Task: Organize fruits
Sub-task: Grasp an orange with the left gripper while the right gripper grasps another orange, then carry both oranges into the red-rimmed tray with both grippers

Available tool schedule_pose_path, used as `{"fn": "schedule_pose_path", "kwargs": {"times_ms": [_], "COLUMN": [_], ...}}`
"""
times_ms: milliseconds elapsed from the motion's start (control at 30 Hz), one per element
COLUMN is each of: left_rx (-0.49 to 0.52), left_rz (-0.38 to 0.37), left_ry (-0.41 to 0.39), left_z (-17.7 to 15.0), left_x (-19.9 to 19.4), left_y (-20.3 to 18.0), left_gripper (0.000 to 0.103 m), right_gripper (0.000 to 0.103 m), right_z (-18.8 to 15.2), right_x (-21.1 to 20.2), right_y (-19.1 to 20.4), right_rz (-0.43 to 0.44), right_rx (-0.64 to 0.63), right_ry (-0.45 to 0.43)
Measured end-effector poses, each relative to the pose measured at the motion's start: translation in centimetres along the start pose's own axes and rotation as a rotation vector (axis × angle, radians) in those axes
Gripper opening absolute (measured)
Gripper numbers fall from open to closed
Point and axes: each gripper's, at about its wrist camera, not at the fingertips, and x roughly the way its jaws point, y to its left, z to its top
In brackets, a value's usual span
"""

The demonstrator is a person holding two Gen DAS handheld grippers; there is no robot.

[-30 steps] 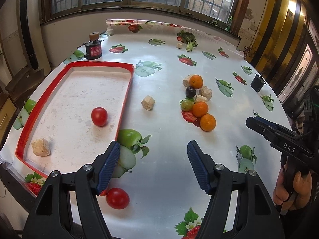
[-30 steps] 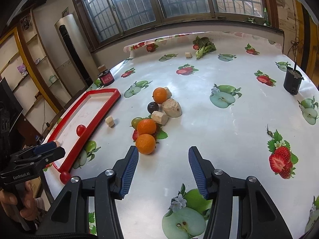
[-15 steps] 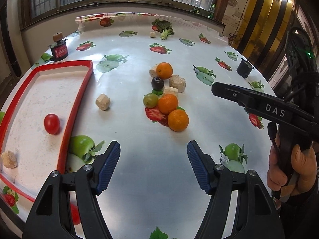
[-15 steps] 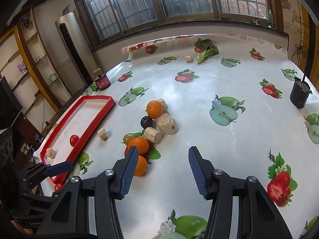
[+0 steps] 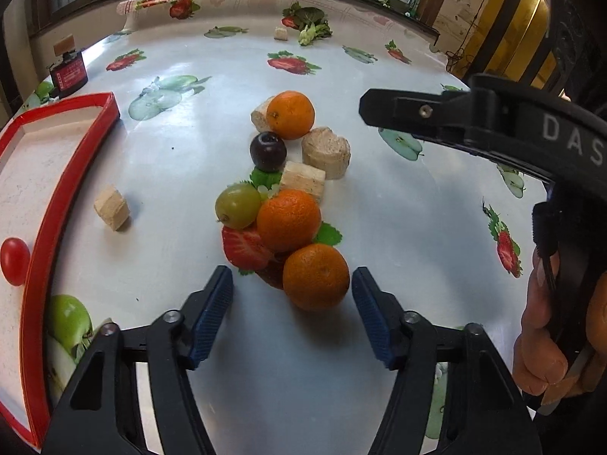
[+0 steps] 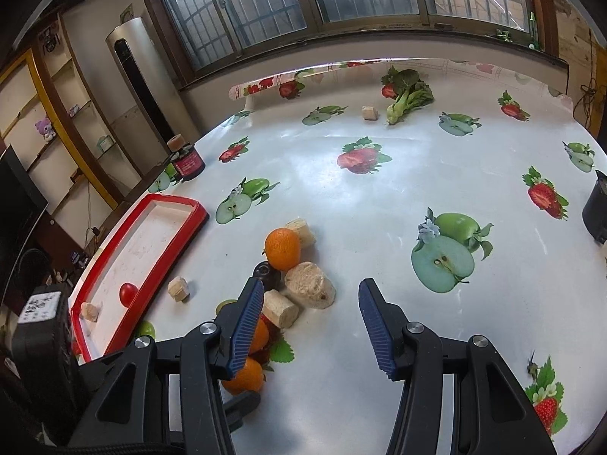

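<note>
A cluster of fruit lies mid-table: three oranges, the nearest [image 5: 315, 276], a middle one [image 5: 289, 220] and a far one [image 5: 290, 115] [image 6: 282, 248], a green grape [image 5: 238, 205], a dark plum [image 5: 268, 151] and bread chunks. My left gripper [image 5: 292, 318] is open, its tips either side of the nearest orange, not touching it. My right gripper [image 6: 309, 326] is open and empty above the cluster, just right of a bread chunk [image 6: 310, 284]. A red-rimmed tray [image 5: 72, 174] [image 6: 167, 250] at the left holds a cherry tomato [image 5: 14, 261] [image 6: 128, 293].
A bread cube [image 5: 112, 207] lies between tray and cluster. A dark jar [image 6: 187, 163] stands beyond the tray, greens [image 6: 408, 93] at the far edge, a black cup [image 6: 597, 212] at the right. The right-hand gripper body [image 5: 493, 129] hangs over the table's right side.
My left gripper has swung right and forward from the tray to the fruit cluster, bracketing the nearest orange. My right gripper has moved forward over the cluster.
</note>
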Motion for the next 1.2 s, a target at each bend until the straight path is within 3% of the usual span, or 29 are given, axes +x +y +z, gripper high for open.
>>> {"fn": "schedule_pose_path", "kwargs": {"times_ms": [33,267,400,433,500,533,1200], "left_rx": [-0.001,-0.043,-0.064,-0.069,-0.072,-0.076,-0.113], "left_rz": [-0.039,-0.046,-0.033,-0.033,-0.032,-0.032,0.003], "left_ry": [0.007,-0.013,-0.03,-0.035,-0.043,-0.045,-0.124], "left_z": [0.0,-0.9,-1.1,-1.1,-1.0,-1.1,-2.2], "left_x": [-0.1,-2.7,-3.9,-4.2,-4.5,-4.7,-9.5], "left_y": [0.3,3.5,4.8,5.0,5.3,5.4,8.0], "left_gripper": [0.028,0.029,0.029,0.029,0.029,0.029,0.029], "right_gripper": [0.054,0.054,0.053,0.049,0.031,0.03,0.026], "right_z": [0.2,1.3,1.6,1.6,1.6,1.7,-2.0], "right_x": [0.4,4.1,6.3,6.7,7.0,6.9,-1.4], "right_y": [0.0,1.9,3.3,3.4,3.8,3.8,7.5], "right_rz": [0.005,0.043,0.02,0.01,-0.021,-0.023,0.097], "right_rx": [0.0,-0.037,-0.073,-0.084,-0.103,-0.105,-0.108], "right_ry": [0.004,0.044,0.063,0.059,0.052,0.053,-0.048]}}
